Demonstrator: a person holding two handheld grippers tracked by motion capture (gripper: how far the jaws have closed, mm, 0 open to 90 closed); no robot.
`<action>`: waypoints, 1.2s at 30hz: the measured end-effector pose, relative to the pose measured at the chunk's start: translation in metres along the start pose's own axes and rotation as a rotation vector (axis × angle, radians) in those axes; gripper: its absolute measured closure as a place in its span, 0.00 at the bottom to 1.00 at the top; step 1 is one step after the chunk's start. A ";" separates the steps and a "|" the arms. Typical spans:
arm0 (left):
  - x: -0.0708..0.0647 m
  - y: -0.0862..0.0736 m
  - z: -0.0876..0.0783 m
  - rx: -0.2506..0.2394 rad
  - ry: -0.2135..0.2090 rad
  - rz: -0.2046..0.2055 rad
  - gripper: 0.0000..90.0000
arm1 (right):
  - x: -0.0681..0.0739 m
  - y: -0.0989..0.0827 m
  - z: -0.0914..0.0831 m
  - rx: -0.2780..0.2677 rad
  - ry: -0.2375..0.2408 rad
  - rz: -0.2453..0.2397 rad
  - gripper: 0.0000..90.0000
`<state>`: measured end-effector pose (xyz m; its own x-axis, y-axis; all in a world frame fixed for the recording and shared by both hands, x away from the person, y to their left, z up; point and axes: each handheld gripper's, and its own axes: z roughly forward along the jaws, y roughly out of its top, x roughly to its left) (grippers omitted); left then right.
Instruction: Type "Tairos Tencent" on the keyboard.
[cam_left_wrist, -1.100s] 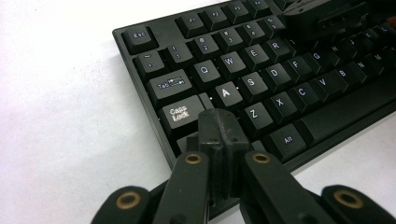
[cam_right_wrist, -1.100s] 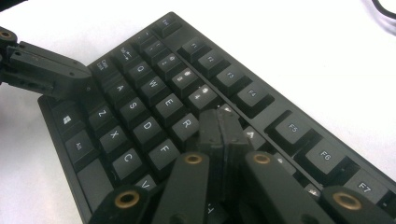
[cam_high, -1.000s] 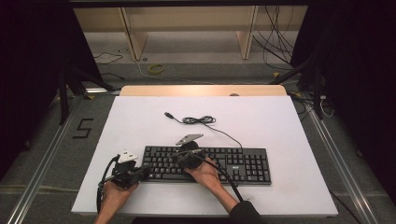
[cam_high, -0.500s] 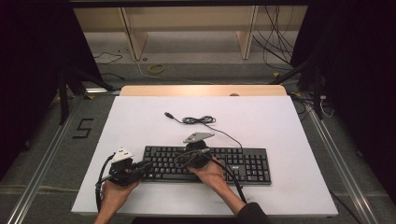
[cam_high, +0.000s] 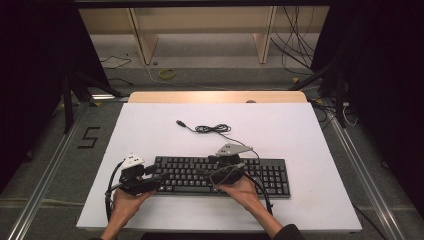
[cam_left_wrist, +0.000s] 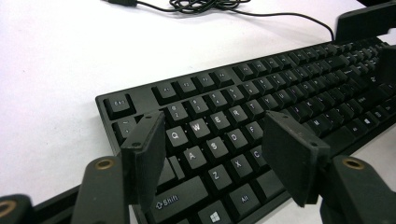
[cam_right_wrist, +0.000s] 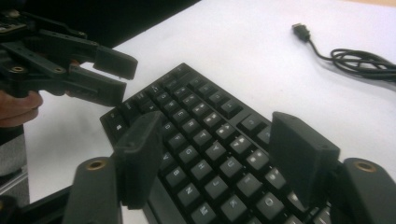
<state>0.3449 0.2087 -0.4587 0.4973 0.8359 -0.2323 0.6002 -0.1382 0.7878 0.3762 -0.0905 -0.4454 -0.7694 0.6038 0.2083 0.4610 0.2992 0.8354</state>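
Both claws, left claw (cam_high: 150, 175) and right claw (cam_high: 210, 172), hover jaws apart above the black keyboard (cam_high: 260, 175) on the counter (cam_high: 150, 130); seemingly nothing gripped yet, cable (cam_high: 212, 129) unplugged.

The keyboard (cam_left_wrist: 243, 116) carries white legends on its black keys: "Esc" at the top corner, the letters Q, W, E, A, S, D, Z, X, C, then "Shift" with an arrow, "Alt" and a window logo. A dark "5" (cam_high: 89, 137) is marked on the floor (cam_high: 50, 150) left of the bench (cam_high: 280, 130).
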 end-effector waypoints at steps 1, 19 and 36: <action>0.000 0.000 0.000 0.001 0.000 0.003 0.47 | 0.000 -0.002 -0.003 -0.002 0.000 0.002 0.38; -0.001 0.003 0.014 0.079 0.046 0.052 0.95 | -0.012 -0.028 -0.046 -0.038 -0.028 0.023 0.34; -0.003 0.003 0.024 0.123 0.052 0.063 0.99 | -0.014 -0.043 -0.075 -0.077 -0.049 0.032 0.32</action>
<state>0.3606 0.1932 -0.4695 0.5053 0.8495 -0.1516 0.6423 -0.2529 0.7235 0.3338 -0.1670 -0.4460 -0.7316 0.6479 0.2123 0.4484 0.2227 0.8657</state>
